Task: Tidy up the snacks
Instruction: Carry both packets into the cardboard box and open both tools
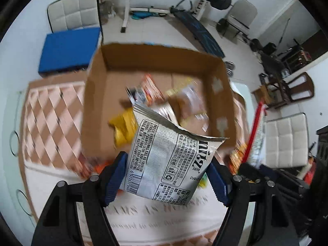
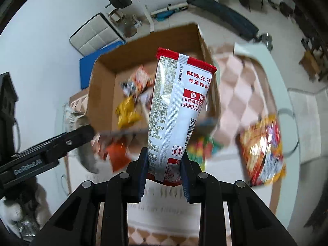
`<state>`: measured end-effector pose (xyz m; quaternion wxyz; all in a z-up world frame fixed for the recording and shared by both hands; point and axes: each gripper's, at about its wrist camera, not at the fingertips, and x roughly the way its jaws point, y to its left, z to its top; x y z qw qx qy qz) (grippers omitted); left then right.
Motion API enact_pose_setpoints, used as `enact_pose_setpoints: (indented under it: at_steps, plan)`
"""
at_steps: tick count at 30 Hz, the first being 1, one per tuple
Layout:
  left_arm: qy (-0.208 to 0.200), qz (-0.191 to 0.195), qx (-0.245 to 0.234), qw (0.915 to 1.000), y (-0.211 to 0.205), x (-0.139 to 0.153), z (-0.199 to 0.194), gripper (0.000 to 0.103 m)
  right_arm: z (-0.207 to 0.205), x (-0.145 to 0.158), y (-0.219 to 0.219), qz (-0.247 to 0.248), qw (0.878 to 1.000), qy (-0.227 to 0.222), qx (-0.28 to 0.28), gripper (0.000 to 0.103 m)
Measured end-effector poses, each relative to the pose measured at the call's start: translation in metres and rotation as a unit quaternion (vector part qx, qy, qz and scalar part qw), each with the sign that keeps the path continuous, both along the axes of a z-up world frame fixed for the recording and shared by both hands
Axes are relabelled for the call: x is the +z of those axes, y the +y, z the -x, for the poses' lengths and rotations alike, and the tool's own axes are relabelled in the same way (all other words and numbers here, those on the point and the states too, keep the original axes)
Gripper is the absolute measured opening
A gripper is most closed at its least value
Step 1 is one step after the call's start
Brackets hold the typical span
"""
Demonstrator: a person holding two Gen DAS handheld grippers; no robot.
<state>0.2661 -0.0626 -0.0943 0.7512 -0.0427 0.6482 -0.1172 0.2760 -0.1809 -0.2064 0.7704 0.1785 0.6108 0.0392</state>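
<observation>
The left gripper [image 1: 167, 176], jaws half apart, clamps a wide grey snack bag [image 1: 168, 153]; the cardboard box [image 1: 98, 94] lies ahead, below it. The right gripper [image 2: 165, 170], nearly closed, pinches a red-topped packet [image 2: 178, 110] by its bottom edge. This thin hold may slip, so the packet could fall outside the box.

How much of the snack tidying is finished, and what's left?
Done: a few packets, one yellow, already lie in the cardboard box. In hand: the left gripper holds a grey printed bag, the right gripper a red-and-white packet. Left: several packets on the table, including an orange-red bag and a multicoloured one.
</observation>
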Motion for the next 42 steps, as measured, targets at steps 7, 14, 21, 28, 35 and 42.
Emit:
enact_pose_setpoints:
  at_steps: [7, 14, 21, 28, 35, 42]
  plan:
    - [0.022, -0.058, 0.021, 0.9979, 0.021, -0.046, -0.079, 0.073, -0.101, -0.031, -0.006, 0.054, 0.998, 0.028, 0.010, 0.031]
    - [0.083, -0.089, 0.021, 0.9924, 0.034, -0.108, -0.134, 0.073, -0.167, -0.085, -0.008, 0.091, 0.992, 0.078, 0.028, 0.031]
    - [0.122, -0.102, 0.033, 0.9867, 0.042, -0.144, -0.152, 0.074, -0.200, -0.103, -0.002, 0.124, 0.987, 0.091, 0.051, 0.032]
    - [0.116, -0.095, 0.048, 0.9876, 0.049, -0.142, -0.159, 0.091, -0.210, -0.112, -0.003, 0.124, 0.986, 0.104, 0.042, 0.080]
    - [0.097, -0.089, 0.045, 0.9903, 0.049, -0.127, -0.157, 0.091, -0.205, -0.110, 0.003, 0.106, 0.988, 0.103, 0.047, 0.087]
    - [0.069, -0.085, 0.042, 0.9931, 0.042, -0.107, -0.138, 0.091, -0.189, -0.105, 0.018, 0.103, 0.988, 0.096, 0.058, 0.090]
